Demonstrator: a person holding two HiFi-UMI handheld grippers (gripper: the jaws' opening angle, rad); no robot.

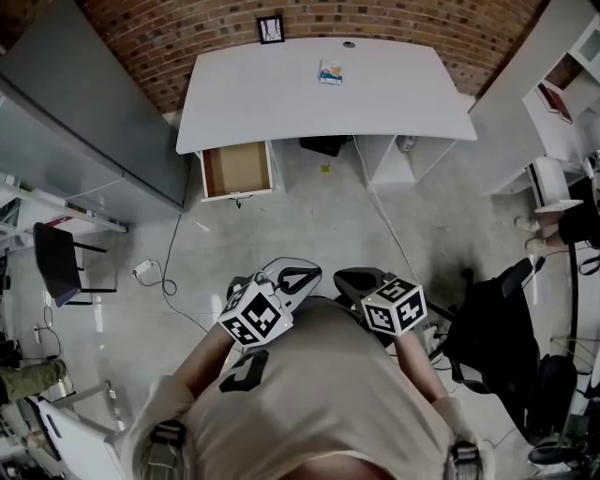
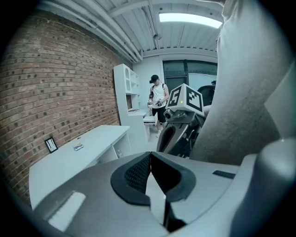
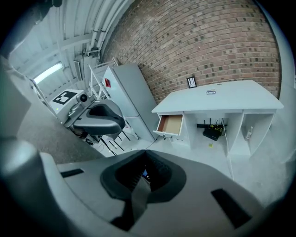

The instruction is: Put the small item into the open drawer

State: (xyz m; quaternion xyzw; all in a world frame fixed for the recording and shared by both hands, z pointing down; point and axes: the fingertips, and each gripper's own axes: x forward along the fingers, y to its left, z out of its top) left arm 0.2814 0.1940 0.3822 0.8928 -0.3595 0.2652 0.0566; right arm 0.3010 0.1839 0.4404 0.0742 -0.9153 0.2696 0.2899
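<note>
The surface (image 1: 281, 103) backs onto a brick wall (image 1: 187, 33), with the small item (image 1: 330, 72) near that edge and the drawer (image 1: 236, 170) open under its left end. The floor (image 1: 309, 225) ahead lies open. Left hand-held gripper (image 2: 149, 156) and right hand-held gripper (image 3: 144, 159): both closed.

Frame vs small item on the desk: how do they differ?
The picture frame stands at the back edge of the white desk; the small item lies flat nearer the middle. The frame is dark-edged, the item pale. Both rest on the desk top.
</note>
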